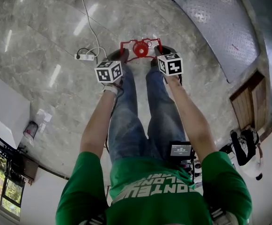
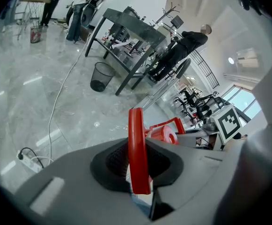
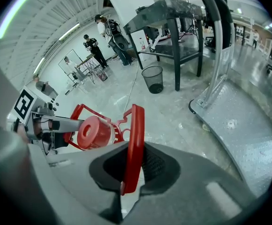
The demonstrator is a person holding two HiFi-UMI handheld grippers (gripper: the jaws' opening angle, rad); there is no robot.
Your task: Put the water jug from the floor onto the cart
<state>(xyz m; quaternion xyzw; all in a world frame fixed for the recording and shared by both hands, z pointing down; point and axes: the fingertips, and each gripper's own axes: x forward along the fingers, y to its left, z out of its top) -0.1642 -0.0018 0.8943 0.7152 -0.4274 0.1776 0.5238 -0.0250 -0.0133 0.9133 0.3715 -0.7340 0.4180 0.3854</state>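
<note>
The water jug shows only its red cap [image 1: 140, 48] and red handle frame [image 1: 126, 45], just ahead of the person's feet; its body is hidden. My left gripper [image 1: 121, 57] is shut on the left bar of the handle [image 2: 136, 153], with the cap [image 2: 166, 135] beyond it. On the opposite bar [image 3: 133, 144] my right gripper [image 1: 157, 54] is shut, and the cap [image 3: 94, 131] lies to its left. The cart's grey tread-plate deck [image 1: 220, 22] lies on the floor to the right, with its upright push bar [image 3: 217, 55].
A power strip with a white cable [image 1: 85, 56] lies on the marble floor left of the jug. A wooden board [image 1: 250, 102] sits at the right. A black mesh bin [image 3: 153, 78] stands by a dark metal table [image 3: 173, 8]. People stand far off.
</note>
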